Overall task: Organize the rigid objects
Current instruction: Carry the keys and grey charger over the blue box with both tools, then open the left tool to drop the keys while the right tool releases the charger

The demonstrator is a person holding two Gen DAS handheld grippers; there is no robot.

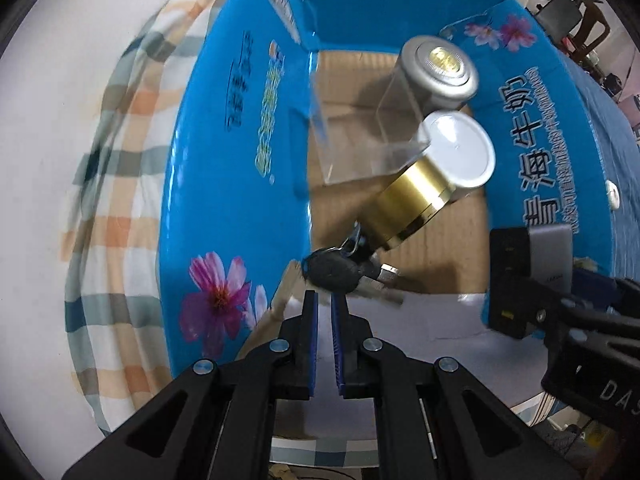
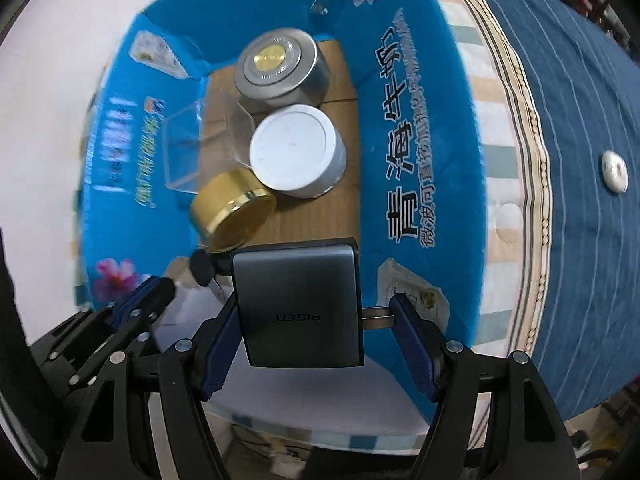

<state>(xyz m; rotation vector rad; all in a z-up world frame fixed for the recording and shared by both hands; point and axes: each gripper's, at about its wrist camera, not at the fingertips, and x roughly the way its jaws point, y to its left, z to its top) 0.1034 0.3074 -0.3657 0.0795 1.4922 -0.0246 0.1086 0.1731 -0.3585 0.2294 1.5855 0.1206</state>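
Box (image 2: 404,128), blue cardboard, flaps open; inside it, left to right: clear plastic case (image 2: 188,148), gold tin (image 2: 230,210) tipped on edge, silver tin (image 2: 280,68), white tin (image 2: 298,152). Above its near end: left gripper (image 1: 324,300) closed, empty, over black key (image 1: 334,272); right gripper (image 2: 308,320) partly open, clamping grey charger (image 2: 300,304)

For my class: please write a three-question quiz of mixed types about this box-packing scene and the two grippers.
1. True or false: the right gripper holds the grey charger.
2. Which tin lies tipped on its side in the blue box? A) gold tin B) white tin C) silver tin
3. Fill in: the left gripper is ____ and holds nothing.

Key: 1 true; 2 A; 3 shut
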